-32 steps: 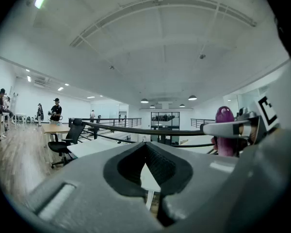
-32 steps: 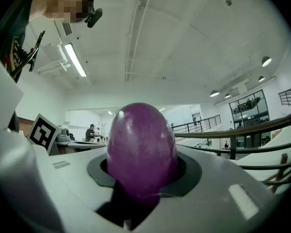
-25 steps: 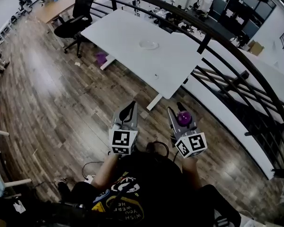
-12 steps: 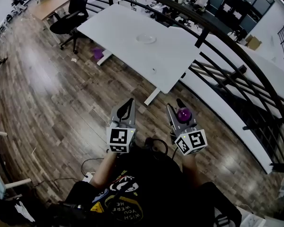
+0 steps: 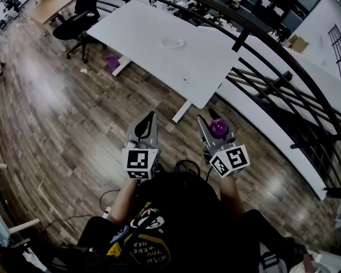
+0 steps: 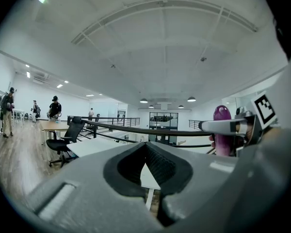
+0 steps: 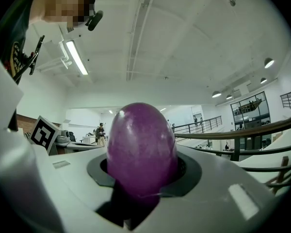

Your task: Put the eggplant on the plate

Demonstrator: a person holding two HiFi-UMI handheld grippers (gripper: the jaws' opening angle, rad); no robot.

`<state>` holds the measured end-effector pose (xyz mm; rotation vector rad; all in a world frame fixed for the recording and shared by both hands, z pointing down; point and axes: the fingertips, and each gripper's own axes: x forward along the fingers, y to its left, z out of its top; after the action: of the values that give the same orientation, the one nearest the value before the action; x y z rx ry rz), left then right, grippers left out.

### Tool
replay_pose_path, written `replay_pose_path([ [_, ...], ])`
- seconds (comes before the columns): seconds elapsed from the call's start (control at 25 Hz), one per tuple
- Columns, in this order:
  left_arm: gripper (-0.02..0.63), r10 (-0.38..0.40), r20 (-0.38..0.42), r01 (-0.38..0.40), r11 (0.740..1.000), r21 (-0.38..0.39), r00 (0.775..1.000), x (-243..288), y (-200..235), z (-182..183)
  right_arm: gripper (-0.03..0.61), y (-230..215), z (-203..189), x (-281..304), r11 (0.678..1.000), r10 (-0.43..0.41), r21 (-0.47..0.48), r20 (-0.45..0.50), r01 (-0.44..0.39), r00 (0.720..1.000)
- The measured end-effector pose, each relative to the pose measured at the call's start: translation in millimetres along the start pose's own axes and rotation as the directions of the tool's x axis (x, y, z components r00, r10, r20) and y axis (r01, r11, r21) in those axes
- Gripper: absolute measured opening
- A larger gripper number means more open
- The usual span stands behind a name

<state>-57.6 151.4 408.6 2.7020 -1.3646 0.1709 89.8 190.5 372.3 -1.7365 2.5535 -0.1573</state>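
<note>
A purple eggplant [image 5: 219, 127] stands between the jaws of my right gripper [image 5: 210, 118], which is shut on it. In the right gripper view the eggplant [image 7: 141, 147] sticks up out of the jaws and fills the middle. It also shows at the right of the left gripper view as the eggplant [image 6: 222, 130]. My left gripper [image 5: 150, 118] is level with the right one, its tips together and nothing in it. A pale round plate [image 5: 174, 41] lies on the white table [image 5: 159, 56], well ahead of both grippers.
A black office chair [image 5: 74, 24] stands at the table's left end, with a purple object [image 5: 112, 61] on the wooden floor near it. A black railing [image 5: 273, 61] runs along the right. A cable [image 5: 184, 165] lies by the person's feet. People [image 6: 7, 113] stand far off.
The table, chair and floor have slid down and nearer in the head view: the person has stepped toward the table. Both grippers hold the same pose, the eggplant still gripped.
</note>
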Motion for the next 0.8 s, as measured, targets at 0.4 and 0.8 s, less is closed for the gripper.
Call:
replay_pose_path([
  [0.4,0.005,-0.054,-0.021,0.051,0.994,-0.099,0.998,34.4,26.2,-13.0,0.179,-8.8,-18.6,34.2,0.999,-0.023,0.022,-0.051,0.025,0.998],
  [0.8,0.005,-0.046,-0.037,0.045,0.999,-0.025,0.998,145.6,34.0,2.6,0.179,-89.1,-19.4,109.3,0.998,0.027,0.053,-0.043,-0.024,0.999],
])
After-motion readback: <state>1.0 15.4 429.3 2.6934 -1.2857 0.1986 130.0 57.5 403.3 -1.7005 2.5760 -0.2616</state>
